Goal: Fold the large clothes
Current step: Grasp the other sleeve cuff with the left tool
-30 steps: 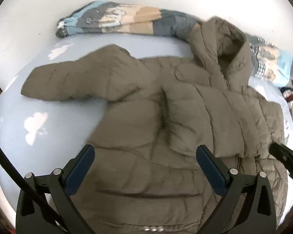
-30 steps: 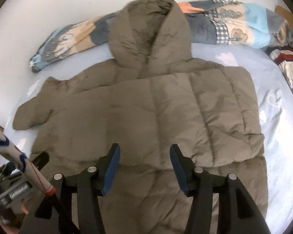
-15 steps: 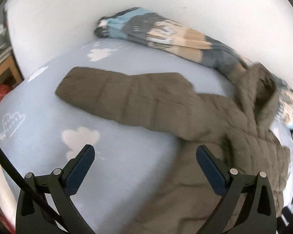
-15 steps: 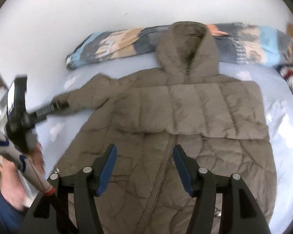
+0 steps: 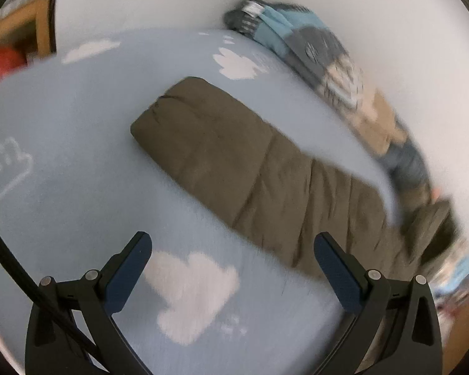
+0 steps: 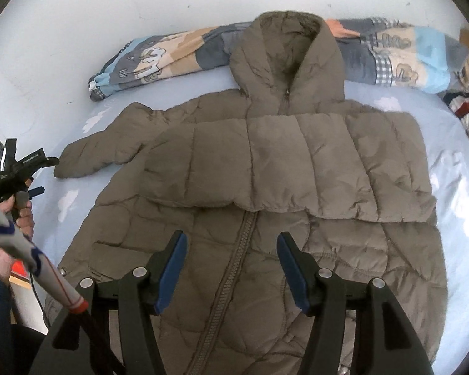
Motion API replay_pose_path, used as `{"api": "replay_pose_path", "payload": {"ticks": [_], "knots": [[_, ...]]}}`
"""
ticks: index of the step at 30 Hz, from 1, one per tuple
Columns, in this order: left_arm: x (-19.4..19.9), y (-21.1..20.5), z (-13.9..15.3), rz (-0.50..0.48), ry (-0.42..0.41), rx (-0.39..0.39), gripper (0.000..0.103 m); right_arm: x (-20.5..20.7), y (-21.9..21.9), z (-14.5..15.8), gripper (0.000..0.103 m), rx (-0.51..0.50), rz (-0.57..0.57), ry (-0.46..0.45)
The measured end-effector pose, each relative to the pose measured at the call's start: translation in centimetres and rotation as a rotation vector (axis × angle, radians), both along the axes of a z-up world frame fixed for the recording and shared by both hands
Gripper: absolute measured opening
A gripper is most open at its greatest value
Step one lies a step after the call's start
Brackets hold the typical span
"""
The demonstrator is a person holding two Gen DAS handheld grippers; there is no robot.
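The puffer jacket [image 6: 259, 206] lay flat on the bed [image 6: 459, 187], one sleeve [image 5: 234, 168] outstretched. My left gripper [image 5: 233, 268] and right gripper [image 6: 231, 268] hovered, jaws apart, empty.

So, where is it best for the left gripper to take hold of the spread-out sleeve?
Probably at the cuff end of the sleeve, coming from the open sheet beyond it. That end lies flat and free, and the open left gripper already faces it.
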State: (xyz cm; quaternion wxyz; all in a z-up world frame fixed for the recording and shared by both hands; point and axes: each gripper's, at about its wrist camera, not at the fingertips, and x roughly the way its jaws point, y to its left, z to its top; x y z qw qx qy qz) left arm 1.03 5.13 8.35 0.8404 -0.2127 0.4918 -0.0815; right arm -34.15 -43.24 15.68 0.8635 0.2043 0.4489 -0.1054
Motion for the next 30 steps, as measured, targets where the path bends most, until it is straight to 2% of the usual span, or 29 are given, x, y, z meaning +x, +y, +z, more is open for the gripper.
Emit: {"api": "replay_pose_path", "payload": {"ticks": [1, 5, 9, 11, 15, 21, 24, 25, 26, 27, 28, 29, 30], "knots": [[0.6, 1.4, -0.4, 0.024, 0.005, -0.060, 0.102, 0.0, -0.2, -0.2, 0.065, -0.003, 0.002, 0.005], [1.8, 4.6, -1.3, 0.100, 0.001, -0.188, 0.080, 0.3, -0.3, -0.7, 0.065, 0.000, 0.012, 0.021], [2.9, 6.4, -2.7, 0.152, 0.006, -0.300, 0.076, 0.7, -0.5, -1.2, 0.065, 0.005, 0.014, 0.030], [3.5, 6.3, -2.9, 0.146, -0.004, -0.311, 0.072, 0.8, -0.5, -1.4, 0.065, 0.008, 0.015, 0.035], [4.7, 6.0, -3.7, 0.160, 0.003, -0.287, 0.072, 0.9, -0.7, -1.9, 0.065, 0.018, 0.013, 0.045], [6.1, 6.7, -6.8, 0.210, 0.033, -0.343, 0.072, 0.9, -0.9, -2.0, 0.065, 0.017, 0.015, 0.045], [6.8, 6.7, -7.0, 0.221, -0.006, -0.356, 0.072, 0.9, -1.1, -2.1, 0.065, 0.016, 0.011, 0.044], [7.1, 6.4, -7.0, 0.218, -0.023, -0.347, 0.066, 0.9, -1.2, -2.1, 0.065, 0.016, 0.009, 0.045], [7.4, 6.3, -6.9, 0.214, -0.033, -0.343, 0.054, 0.9, -1.3, -2.3, 0.065, 0.016, 0.006, 0.048], [7.7, 6.0, -7.0, 0.208, -0.036, -0.331, 0.048, 0.9, -1.4, -2.4, 0.065, 0.018, 0.004, 0.051], [8.0, 5.9, -7.2, 0.205, -0.038, -0.324, 0.032, 0.9, -1.5, -2.4, 0.065, 0.017, 0.002, 0.053], [8.3, 5.8, -7.3, 0.206, -0.042, -0.319, 0.022, 0.9, -1.6, -2.5, 0.065, 0.016, -0.001, 0.057], [8.3, 5.8, -7.4, 0.211, -0.044, -0.321, 0.022, 0.9, -1.8, -2.6, 0.065, 0.016, -0.002, 0.059]]}}
